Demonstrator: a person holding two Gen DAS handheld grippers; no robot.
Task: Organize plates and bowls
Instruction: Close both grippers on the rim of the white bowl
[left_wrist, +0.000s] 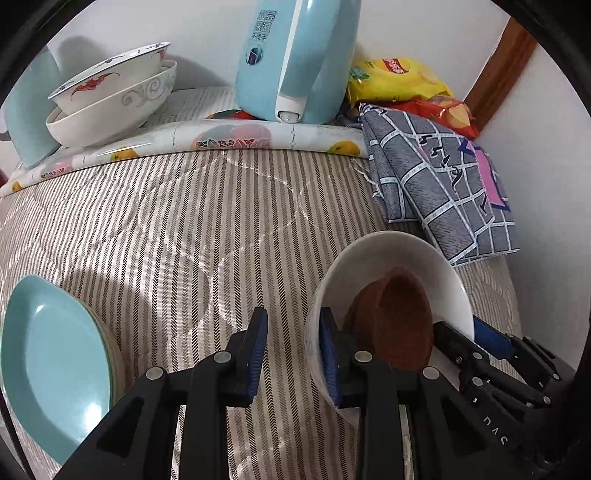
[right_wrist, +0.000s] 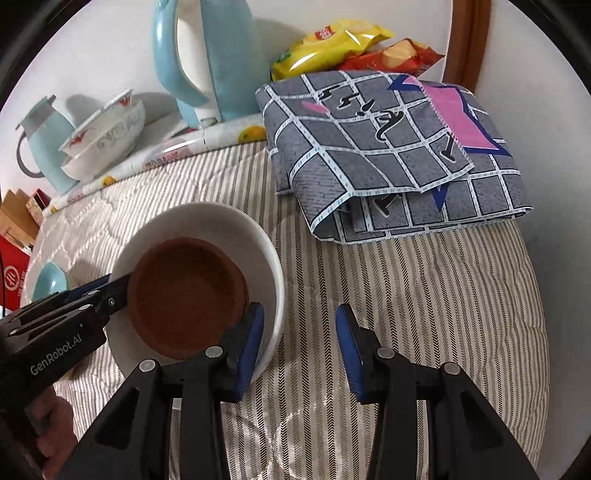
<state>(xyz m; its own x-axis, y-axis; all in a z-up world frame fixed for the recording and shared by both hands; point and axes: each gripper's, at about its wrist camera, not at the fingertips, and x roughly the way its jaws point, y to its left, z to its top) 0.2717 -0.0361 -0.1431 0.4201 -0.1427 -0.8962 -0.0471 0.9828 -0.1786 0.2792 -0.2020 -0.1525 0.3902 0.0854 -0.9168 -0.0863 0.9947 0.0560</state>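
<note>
Left gripper (left_wrist: 293, 354) nearest, jaws narrow, straddling near rim of white bowl (left_wrist: 417, 254), not clamped. Right gripper (right_wrist: 300, 345) likewise straddles bowl's far rim, pads apart. Brown dish (right_wrist: 186, 295) sits inside bowl. Teal plate (left_wrist: 55, 365) left of bowl. Advice: close both squarely on rim before lifting, keep level.

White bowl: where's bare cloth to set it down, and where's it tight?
Free: striped cloth between teal plate, white bowl and rear mat. Also right of the bowl, below folded grey cloth. Crowded: back row, stacked bowls, kettle, snack bags.
</note>
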